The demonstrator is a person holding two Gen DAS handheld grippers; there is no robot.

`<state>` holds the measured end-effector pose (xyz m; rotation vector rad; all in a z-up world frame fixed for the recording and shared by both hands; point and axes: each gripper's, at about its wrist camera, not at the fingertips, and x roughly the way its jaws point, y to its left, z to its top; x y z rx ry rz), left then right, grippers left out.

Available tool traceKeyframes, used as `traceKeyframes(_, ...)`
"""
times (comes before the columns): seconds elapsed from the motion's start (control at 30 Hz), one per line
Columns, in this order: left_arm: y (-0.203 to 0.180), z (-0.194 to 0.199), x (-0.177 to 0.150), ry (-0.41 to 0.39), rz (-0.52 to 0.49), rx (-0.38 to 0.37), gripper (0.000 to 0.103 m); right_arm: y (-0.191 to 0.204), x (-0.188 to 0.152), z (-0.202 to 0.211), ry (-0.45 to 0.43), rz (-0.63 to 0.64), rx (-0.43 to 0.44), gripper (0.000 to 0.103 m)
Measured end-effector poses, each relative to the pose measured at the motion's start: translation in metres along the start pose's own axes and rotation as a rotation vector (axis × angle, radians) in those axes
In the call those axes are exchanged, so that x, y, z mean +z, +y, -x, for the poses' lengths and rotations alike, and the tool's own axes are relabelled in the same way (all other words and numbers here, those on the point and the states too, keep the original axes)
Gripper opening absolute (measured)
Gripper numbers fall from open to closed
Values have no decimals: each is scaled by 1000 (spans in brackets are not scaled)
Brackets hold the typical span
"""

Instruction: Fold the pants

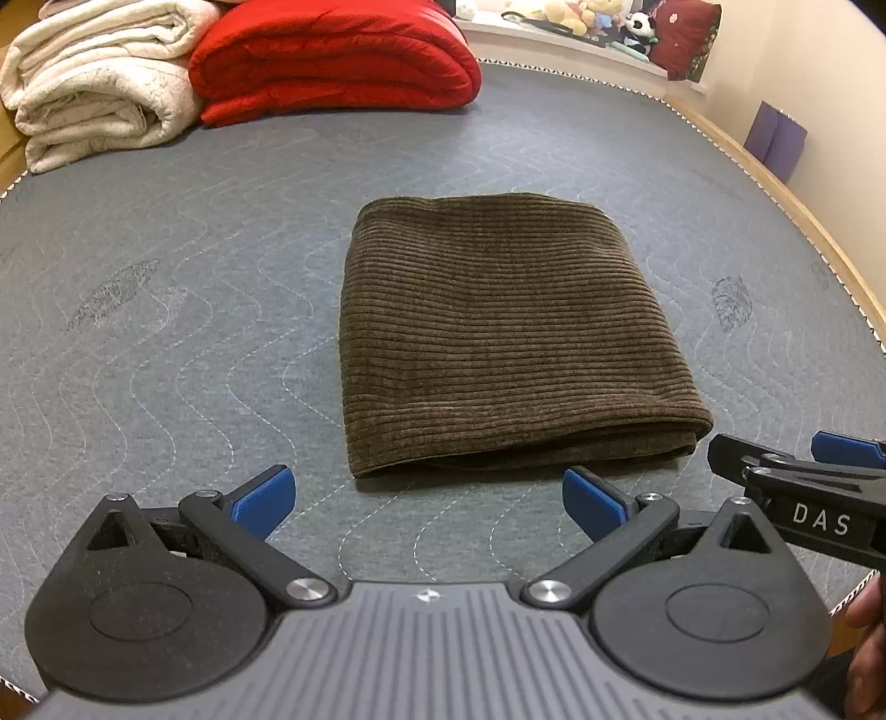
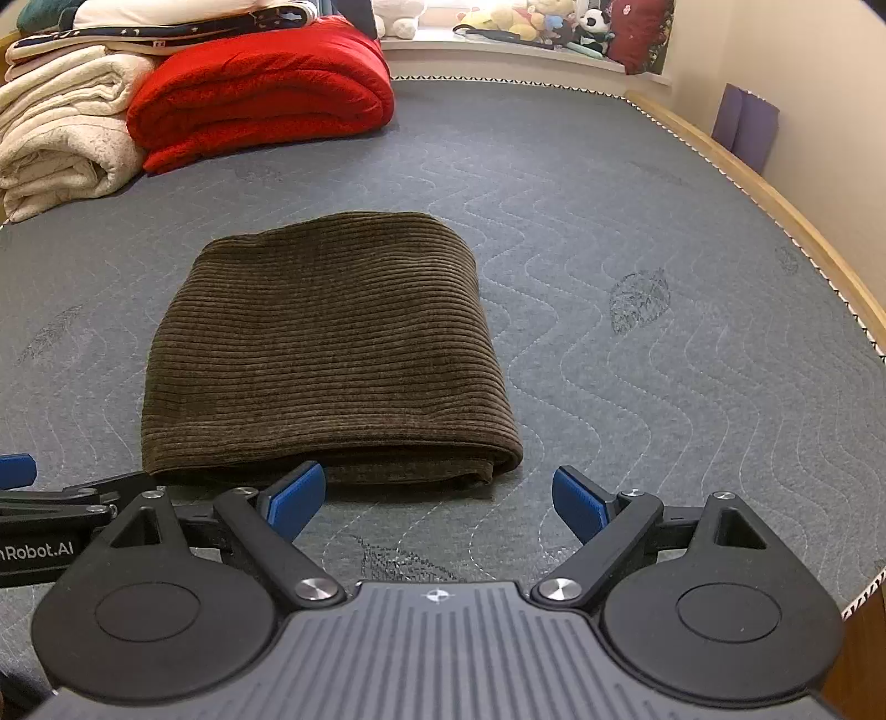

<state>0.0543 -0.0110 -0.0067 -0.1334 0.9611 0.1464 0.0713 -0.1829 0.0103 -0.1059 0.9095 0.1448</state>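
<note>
The brown corduroy pants [image 1: 498, 332] lie folded into a compact rectangle on the grey quilted mattress [image 1: 166, 310], layered edges toward me. My left gripper [image 1: 426, 498] stands open just short of their near edge, nothing between its blue pads. In the right wrist view the pants [image 2: 326, 349] sit left of centre, and my right gripper [image 2: 437, 498] is open too, its left pad close to the near right corner of the fold. Each gripper shows at the edge of the other's view: the right one [image 1: 803, 476] and the left one [image 2: 50, 498].
A folded red blanket [image 1: 332, 55] and cream blankets [image 1: 94, 88] are stacked at the far left of the mattress. Plush toys [image 1: 587, 19] line a ledge behind. A wooden bed frame [image 1: 775, 183] runs along the right edge, with a purple object [image 1: 775, 138] against the wall.
</note>
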Motion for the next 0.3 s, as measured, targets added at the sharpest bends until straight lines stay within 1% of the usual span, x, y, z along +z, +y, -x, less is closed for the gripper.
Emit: traceKeyframes(0.3,-3,1,-2,-9,-10,-6,103,-2,0,0,1,-6,8,90)
